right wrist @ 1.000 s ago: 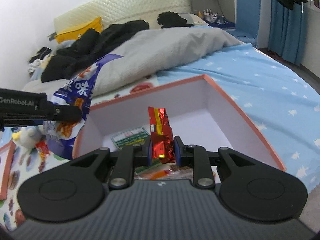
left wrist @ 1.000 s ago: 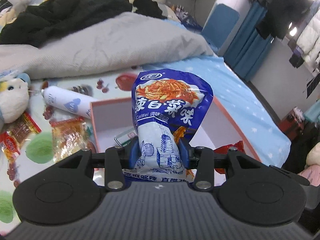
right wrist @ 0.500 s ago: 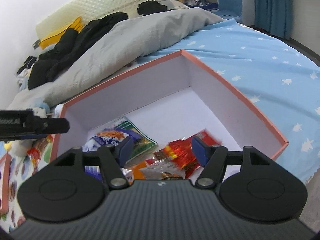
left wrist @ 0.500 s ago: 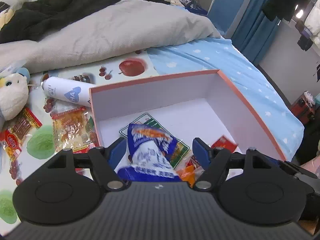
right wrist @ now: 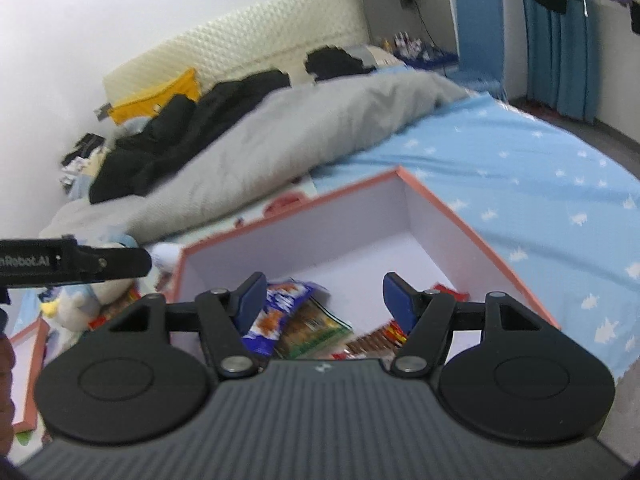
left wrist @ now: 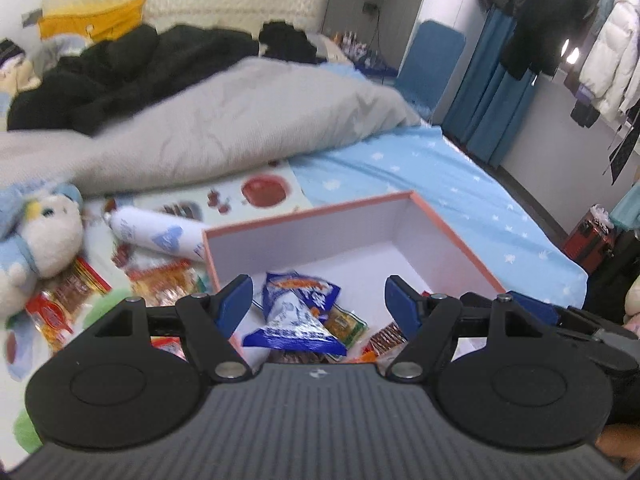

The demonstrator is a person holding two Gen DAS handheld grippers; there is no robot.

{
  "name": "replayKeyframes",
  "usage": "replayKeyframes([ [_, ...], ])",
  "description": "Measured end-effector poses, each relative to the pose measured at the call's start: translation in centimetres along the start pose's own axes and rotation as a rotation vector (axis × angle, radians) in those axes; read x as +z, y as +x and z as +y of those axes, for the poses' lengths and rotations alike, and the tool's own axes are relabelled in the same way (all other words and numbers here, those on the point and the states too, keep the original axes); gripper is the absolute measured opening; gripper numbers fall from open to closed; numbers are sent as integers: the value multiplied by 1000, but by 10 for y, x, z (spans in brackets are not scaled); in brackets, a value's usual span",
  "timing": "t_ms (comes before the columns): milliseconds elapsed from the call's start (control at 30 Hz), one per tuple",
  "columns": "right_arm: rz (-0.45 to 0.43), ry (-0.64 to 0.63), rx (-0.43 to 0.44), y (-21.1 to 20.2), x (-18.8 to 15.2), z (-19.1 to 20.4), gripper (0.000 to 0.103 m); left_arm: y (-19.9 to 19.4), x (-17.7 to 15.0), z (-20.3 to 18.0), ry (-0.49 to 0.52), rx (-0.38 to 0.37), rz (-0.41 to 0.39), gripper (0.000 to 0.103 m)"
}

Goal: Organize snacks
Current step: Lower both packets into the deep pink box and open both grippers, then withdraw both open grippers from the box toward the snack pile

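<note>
An open box (left wrist: 452,224) with a salmon rim and white inside sits on the bed; it also shows in the right wrist view (right wrist: 460,216). A blue snack bag (left wrist: 294,316) lies in the box among a green packet (left wrist: 344,322) and red packets (left wrist: 386,336). My left gripper (left wrist: 320,304) is open and empty above the box's near side. My right gripper (right wrist: 324,298) is open and empty above the box, over the blue bag (right wrist: 276,312), green packet (right wrist: 312,330) and red packet (right wrist: 384,336). The left gripper's side (right wrist: 76,262) shows at the left of the right wrist view.
Loose snacks (left wrist: 168,284) and red packets (left wrist: 60,300) lie left of the box, with a white bottle (left wrist: 160,234) and a plush toy (left wrist: 36,228). A grey duvet (left wrist: 224,128) and black clothes (left wrist: 120,68) lie behind. A box lid (right wrist: 28,368) lies at left.
Both grippers opened and let go: the blue bag and the red packet dropped into the box. Both grippers have since lifted and pulled back a little.
</note>
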State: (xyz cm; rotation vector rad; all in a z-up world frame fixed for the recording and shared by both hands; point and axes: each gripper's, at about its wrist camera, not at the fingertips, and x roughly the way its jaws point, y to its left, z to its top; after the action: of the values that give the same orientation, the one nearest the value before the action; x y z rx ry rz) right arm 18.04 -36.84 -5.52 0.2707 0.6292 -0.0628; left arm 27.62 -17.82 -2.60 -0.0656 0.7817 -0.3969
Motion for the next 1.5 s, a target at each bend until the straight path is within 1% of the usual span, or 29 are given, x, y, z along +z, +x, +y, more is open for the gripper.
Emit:
replayKeyframes([
  [200,-55,-45,49,-26,6,28,67,-41,-1,15,-4,19,-70,77],
  [333,-65,-46,100,-39,4,45,67,-67,-8,28,-9,31,-107,77],
  [500,-65,-67,160,-50,-3,69,67,-91,-24,46,-27,59,-119,77],
  [633,-63,-103,173,-54,-12,87,67,-107,-42,62,-40,78,-120,77],
  [800,-42,-148,184,-54,-28,105,67,-117,-63,78,-48,114,-119,77],
  [933,-8,-173,201,-53,-43,116,67,-121,-78,92,-64,133,-114,77],
  [1033,-3,-209,199,-55,-54,126,67,-122,-89,102,-80,148,-110,77],
  [1367,55,-238,222,-50,-93,148,67,-124,-133,123,-122,194,-77,77],
  [1433,41,-245,219,-53,-104,151,67,-124,-146,128,-153,221,-72,77],
  [1500,24,-262,219,-57,-117,153,67,-121,-160,131,-170,224,-46,77],
])
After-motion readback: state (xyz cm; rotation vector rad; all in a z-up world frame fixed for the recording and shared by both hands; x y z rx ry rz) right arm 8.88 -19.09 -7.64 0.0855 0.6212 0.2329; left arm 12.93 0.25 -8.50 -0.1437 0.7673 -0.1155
